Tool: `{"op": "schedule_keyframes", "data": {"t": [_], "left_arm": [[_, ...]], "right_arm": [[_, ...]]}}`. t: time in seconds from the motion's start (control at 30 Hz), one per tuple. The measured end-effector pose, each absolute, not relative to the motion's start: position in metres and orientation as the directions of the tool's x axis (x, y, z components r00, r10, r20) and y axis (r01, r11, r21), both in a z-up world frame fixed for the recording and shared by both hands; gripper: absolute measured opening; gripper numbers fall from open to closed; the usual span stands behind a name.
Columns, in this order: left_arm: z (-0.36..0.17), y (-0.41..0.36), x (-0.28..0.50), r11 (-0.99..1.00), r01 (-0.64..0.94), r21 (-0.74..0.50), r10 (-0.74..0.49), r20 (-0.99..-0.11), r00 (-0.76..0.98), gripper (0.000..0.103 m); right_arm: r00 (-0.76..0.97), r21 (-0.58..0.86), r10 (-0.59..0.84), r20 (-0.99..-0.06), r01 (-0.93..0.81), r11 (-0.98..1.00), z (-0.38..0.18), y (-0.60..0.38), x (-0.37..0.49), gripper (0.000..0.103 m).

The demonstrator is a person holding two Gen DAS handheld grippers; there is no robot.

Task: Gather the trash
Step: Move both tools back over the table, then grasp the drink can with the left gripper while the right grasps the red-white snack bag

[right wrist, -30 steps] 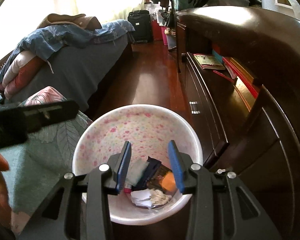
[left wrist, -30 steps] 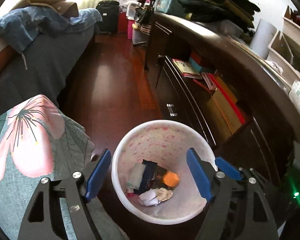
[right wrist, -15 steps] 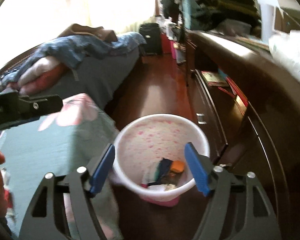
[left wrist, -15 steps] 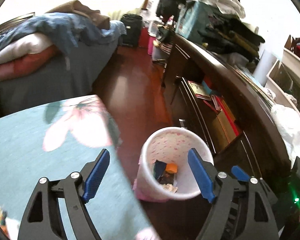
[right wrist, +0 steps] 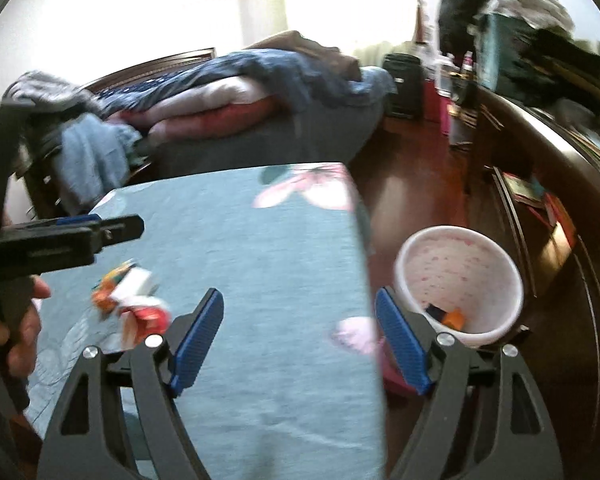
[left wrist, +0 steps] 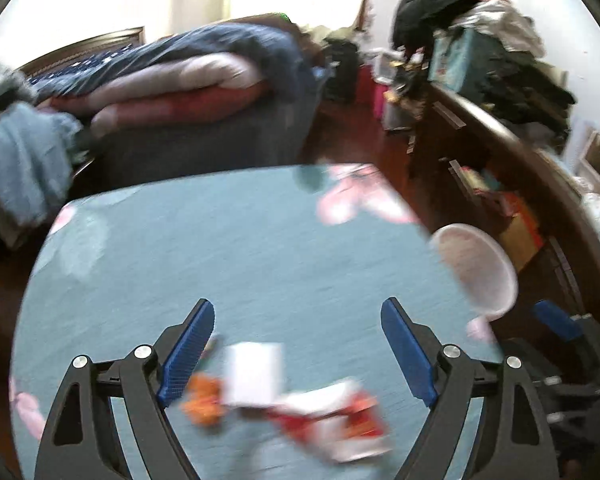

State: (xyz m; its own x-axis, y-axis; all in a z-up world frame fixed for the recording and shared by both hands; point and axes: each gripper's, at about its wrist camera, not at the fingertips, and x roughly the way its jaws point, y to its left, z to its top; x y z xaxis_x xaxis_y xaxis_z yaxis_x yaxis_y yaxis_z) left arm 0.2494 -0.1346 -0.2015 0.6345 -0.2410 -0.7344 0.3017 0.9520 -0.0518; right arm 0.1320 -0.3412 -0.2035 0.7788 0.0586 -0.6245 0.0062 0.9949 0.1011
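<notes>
We have swung both grippers from the bin (right wrist: pixel 460 280), now right of centre, to trash (left wrist: pixel 284 392) low in the left view. Left gripper (left wrist: pixel 298 344) and right gripper (right wrist: pixel 300 336) have just been opening, nothing between the jaws. A blurred, hurried grab could scatter wrappers.

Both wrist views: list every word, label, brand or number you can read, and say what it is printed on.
No text can be read in either view.
Red and white wrapper on the teal tablecloth: print blurred.
White paper: blank or blurred.
Books in the dark cabinet: too small.
Pink-speckled bin: pattern only.
</notes>
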Motion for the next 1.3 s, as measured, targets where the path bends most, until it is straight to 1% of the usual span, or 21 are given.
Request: {"op": "schedule_keyframes", "data": {"t": [0.07, 0.1, 0.17, 0.23, 0.33, 0.37, 0.4, 0.5, 0.7, 0.8, 0.83, 0.9, 0.93, 1.0, 1.17, 1.3], "left_arm": [[-0.21, -0.113, 0.256, 0.958, 0.283, -0.037, -0.213, -0.752, 0.624, 0.084], [-0.214, -0.106, 0.258, 0.959, 0.28, -0.032, -0.206, -0.759, 0.618, 0.081], [-0.223, -0.089, 0.263, 0.96, 0.281, -0.018, -0.191, -0.775, 0.602, 0.079], [-0.232, -0.076, 0.268, 0.96, 0.28, -0.003, -0.175, -0.786, 0.593, 0.075], [-0.243, -0.067, 0.275, 0.954, 0.3, 0.006, -0.175, -0.799, 0.575, 0.071], [-0.246, -0.064, 0.276, 0.95, 0.312, 0.003, -0.184, -0.803, 0.567, 0.07], [-0.25, -0.063, 0.278, 0.945, 0.328, -0.006, -0.197, -0.81, 0.553, 0.068], [-0.255, -0.063, 0.285, 0.927, 0.374, -0.039, -0.245, -0.817, 0.522, 0.067], [-0.264, -0.077, 0.296, 0.888, 0.456, -0.051, -0.287, -0.837, 0.465, 0.067], [-0.267, -0.083, 0.297, 0.886, 0.463, -0.021, -0.266, -0.841, 0.471, 0.065], [-0.267, -0.083, 0.298, 0.886, 0.463, -0.024, -0.267, -0.843, 0.468, 0.063], [-0.267, -0.083, 0.298, 0.891, 0.453, 0.014, -0.234, -0.841, 0.488, 0.046], [-0.267, -0.081, 0.298, 0.892, 0.452, 0.024, -0.228, -0.839, 0.494, 0.042], [-0.266, -0.077, 0.296, 0.895, 0.445, 0.017, -0.232, -0.835, 0.498, 0.022], [-0.266, -0.063, 0.292, 0.909, 0.417, -0.021, -0.251, -0.825, 0.506, 0.022], [-0.265, -0.044, 0.288, 0.929, 0.364, -0.071, -0.269, -0.804, 0.53, 0.022]], "right_arm": [[0.777, 0.096, 0.076, -0.625, -0.02, 0.995, -0.201, -0.327, 0.13, 0.079], [0.775, 0.093, 0.083, -0.627, -0.031, 0.995, -0.2, -0.32, 0.13, 0.079], [0.771, 0.088, 0.09, -0.63, -0.044, 0.995, -0.2, -0.311, 0.129, 0.079], [0.768, 0.086, 0.096, -0.633, -0.054, 0.995, -0.2, -0.303, 0.13, 0.079], [0.762, 0.088, 0.107, -0.638, -0.066, 0.994, -0.2, -0.293, 0.132, 0.079], [0.759, 0.09, 0.113, -0.641, -0.072, 0.993, -0.2, -0.29, 0.134, 0.079], [0.756, 0.092, 0.118, -0.644, -0.077, 0.993, -0.201, -0.288, 0.134, 0.079], [0.752, 0.085, 0.12, -0.648, -0.086, 0.993, -0.202, -0.281, 0.137, 0.079], [0.749, 0.082, 0.126, -0.65, -0.095, 0.992, -0.203, -0.271, 0.137, 0.079], [0.75, 0.087, 0.132, -0.648, -0.1, 0.991, -0.201, -0.269, 0.137, 0.079], [0.75, 0.087, 0.133, -0.647, -0.1, 0.991, -0.201, -0.269, 0.138, 0.079], [0.751, 0.088, 0.137, -0.646, -0.105, 0.991, -0.2, -0.268, 0.138, 0.079], [0.75, 0.087, 0.137, -0.647, -0.106, 0.991, -0.2, -0.267, 0.138, 0.079], [0.749, 0.089, 0.14, -0.648, -0.109, 0.99, -0.2, -0.264, 0.138, 0.079], [0.742, 0.091, 0.148, -0.654, -0.117, 0.989, -0.203, -0.258, 0.143, 0.079], [0.724, 0.087, 0.152, -0.673, -0.126, 0.988, -0.212, -0.251, 0.149, 0.079]]}}
